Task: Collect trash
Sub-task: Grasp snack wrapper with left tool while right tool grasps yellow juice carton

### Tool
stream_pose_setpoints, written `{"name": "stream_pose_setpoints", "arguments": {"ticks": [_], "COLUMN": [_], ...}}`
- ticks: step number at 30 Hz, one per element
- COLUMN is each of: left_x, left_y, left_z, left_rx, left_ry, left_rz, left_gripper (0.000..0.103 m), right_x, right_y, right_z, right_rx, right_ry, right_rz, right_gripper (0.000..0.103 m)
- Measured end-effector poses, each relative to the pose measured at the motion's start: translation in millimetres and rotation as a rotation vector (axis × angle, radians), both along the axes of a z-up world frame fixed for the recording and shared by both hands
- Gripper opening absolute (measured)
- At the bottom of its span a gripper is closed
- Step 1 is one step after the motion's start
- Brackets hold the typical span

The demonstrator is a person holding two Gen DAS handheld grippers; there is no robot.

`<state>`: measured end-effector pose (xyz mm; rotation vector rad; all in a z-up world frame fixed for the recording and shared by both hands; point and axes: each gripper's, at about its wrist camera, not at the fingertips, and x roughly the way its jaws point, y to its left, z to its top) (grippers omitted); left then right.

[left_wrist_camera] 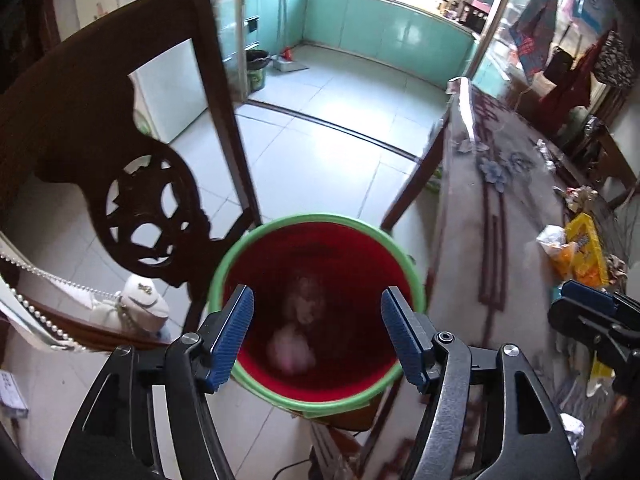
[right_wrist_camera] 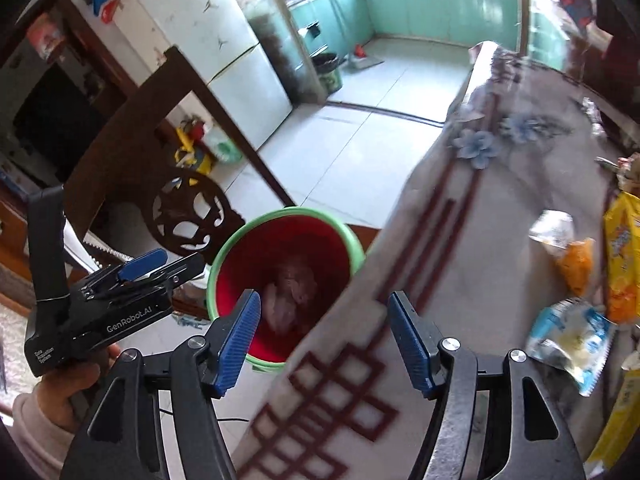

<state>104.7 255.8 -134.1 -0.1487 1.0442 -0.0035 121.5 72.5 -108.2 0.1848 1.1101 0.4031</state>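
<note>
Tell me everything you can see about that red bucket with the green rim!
The bucket is round, red inside with a bright green rim, and looks plastic. It stands upright and open-topped on the pale tiled floor, between the dark carved chair and the table's edge. At its bottom lies blurry pinkish trash. Nothing grips it.

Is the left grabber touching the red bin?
Apart. In the left wrist view the left gripper hangs open above the bin, its blue pads clear of the green rim, nothing between them.

Patterned table [right_wrist_camera: 460, 280], snack wrappers [right_wrist_camera: 572, 336], yellow packet [right_wrist_camera: 624, 256]
</note>
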Motion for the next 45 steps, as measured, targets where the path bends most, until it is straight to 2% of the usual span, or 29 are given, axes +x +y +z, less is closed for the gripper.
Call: {"name": "stream_pose_setpoints", "arguments": {"ticks": [3,8,10,14,17,22,27,28,29,30,33,37,41,42,44,45], "left_x": [-1.7,-2.3,-3.6,-8.0,-13.2,-20.9,-23.7,-22.7,-20.3,-16.7,-8.4,2.9,13.2,15.0,18.1,17.3], "left_y": [-14.5,-49.3,-64.1,-96.2,-124.4,-175.1,-225.1,-231.9,-239.6,-246.7,-261.5,-280.4,-293.8,-296.1,-299.5,-301.1], "left_z": [3.0,6.9,9.5,15.5,18.3,16.9,12.9,12.3,10.8,8.4,0.7,-14.6,-36.2,-40.5,-51.6,-49.0], "left_rx": [-0.016,-0.033,-0.037,-0.06,-0.062,-0.088,-0.07,-0.069,-0.069,-0.067,-0.063,-0.069,-0.095,-0.101,-0.115,-0.1], "left_ry": [-0.008,-0.011,-0.014,-0.018,-0.025,0.002,0.019,0.02,0.023,0.031,0.05,0.083,0.148,0.161,0.2,0.167], "left_rz": [-0.036,-0.123,-0.158,-0.21,-0.253,-0.298,-0.357,-0.367,-0.377,-0.383,-0.398,-0.416,-0.427,-0.427,-0.422,-0.425], "left_gripper": [0.066,0.067,0.067,0.068,0.07,0.07,0.07,0.07,0.07,0.07,0.07,0.07,0.069,0.068,0.049,0.041], "right_x": [-18.7,-40.5,-49.1,-58.1,-46.5,-13.6,16.4,19.8,21.3,21.8,14.6,-6.8,-27.3,-31.6,-37.6,-40.1], "right_y": [-31.4,-102.1,-139.3,-209.2,-245.7,-257.7,-256.8,-257.6,-257.9,-260.0,-266.9,-285.0,-297.3,-300.4,-306.2,-309.2], "right_z": [8.4,4.6,-1.0,-3.5,-4.7,-19.5,-50.7,-56.4,-60.7,-63.2,-56.2,-29.3,-9.9,-6.8,-3.5,-2.3], "right_rx": [-0.013,-0.12,-0.157,-0.135,-0.178,-0.195,-0.2,-0.188,-0.177,-0.169,-0.136,-0.112,-0.104,-0.102,-0.093,-0.087], "right_ry": [-0.02,-0.012,0.015,0.045,0.045,0.058,0.089,0.094,0.102,0.103,0.068,-0.008,-0.044,-0.045,-0.039,-0.037], "right_rz": [-0.035,-0.12,-0.193,-0.37,-0.425,-0.384,-0.344,-0.336,-0.329,-0.327,-0.331,-0.363,-0.379,-0.383,-0.397,-0.41], "right_gripper": [0.067,0.07,0.07,0.07,0.07,0.07,0.069,0.058,0.037,0.037,0.036,0.036,0.036,0.036,0.036,0.036]}}
